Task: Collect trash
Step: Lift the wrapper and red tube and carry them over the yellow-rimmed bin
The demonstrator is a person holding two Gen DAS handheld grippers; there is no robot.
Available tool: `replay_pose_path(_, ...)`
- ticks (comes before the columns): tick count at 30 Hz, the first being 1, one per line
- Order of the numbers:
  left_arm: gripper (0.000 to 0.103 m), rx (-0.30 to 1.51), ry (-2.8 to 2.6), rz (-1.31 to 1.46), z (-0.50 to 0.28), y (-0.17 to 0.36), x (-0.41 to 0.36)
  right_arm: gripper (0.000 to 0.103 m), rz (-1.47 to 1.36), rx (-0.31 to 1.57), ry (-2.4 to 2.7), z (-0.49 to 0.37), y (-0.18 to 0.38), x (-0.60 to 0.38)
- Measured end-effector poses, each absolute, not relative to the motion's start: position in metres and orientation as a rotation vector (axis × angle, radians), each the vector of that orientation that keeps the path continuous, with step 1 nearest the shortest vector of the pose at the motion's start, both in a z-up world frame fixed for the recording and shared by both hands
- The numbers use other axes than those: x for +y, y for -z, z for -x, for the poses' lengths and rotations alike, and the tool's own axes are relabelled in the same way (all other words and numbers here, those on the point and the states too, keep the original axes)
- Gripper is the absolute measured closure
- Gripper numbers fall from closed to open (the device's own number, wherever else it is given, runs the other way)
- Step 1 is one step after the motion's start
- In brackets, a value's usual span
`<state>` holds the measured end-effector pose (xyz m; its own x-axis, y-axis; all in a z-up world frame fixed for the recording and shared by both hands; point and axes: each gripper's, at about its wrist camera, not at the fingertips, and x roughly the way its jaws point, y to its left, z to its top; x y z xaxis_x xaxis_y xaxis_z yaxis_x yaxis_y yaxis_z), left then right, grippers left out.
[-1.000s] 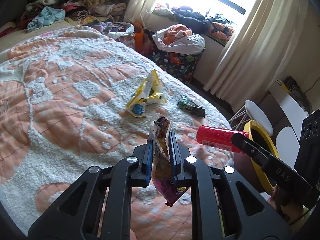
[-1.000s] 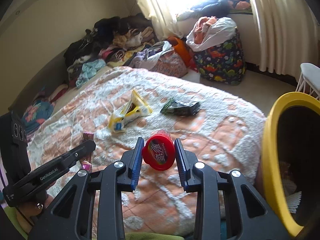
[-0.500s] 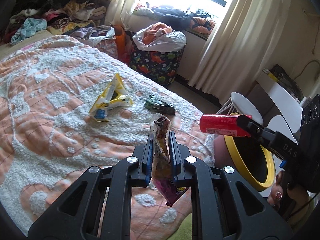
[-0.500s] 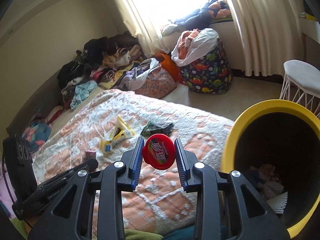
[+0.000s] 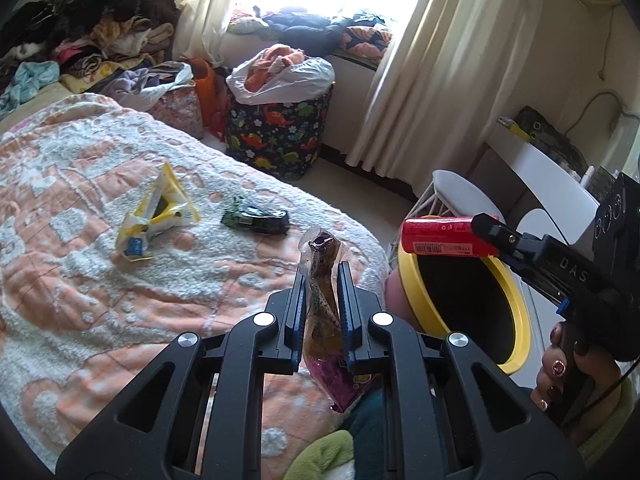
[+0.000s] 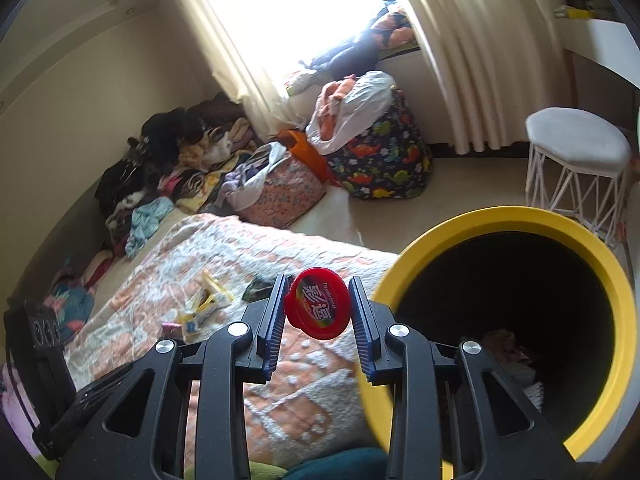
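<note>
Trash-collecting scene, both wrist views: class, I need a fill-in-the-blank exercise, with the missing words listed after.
1. The right gripper is shut on a red ____.
2. The left gripper is shut on a crumpled snack ____.
3. The bin beside the bed has a ____ rim.
4. The yellow packet and the dark green packet lie on the ____.

Missing words: canister; wrapper; yellow; bed

Left gripper (image 5: 322, 280) angled downward, jaws nearly closed and clamped on a crumpled snack wrapper (image 5: 324, 308). Right gripper (image 6: 318, 304) likewise tilted down, pads pinching a red canister (image 6: 317, 303); bare hand (image 5: 568, 364) with painted nails wrapped around its handle.
</note>
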<state>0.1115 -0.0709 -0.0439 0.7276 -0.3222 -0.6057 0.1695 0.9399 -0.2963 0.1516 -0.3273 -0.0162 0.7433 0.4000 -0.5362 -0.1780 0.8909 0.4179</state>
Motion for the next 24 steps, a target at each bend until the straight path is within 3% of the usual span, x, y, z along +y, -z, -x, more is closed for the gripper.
replay_pose_path(24,0.093,0.729,0.475,0.095,-0.114,0.047,-0.166,0.074,-0.475,0.643,-0.065,-0.151,0.034,-0.428)
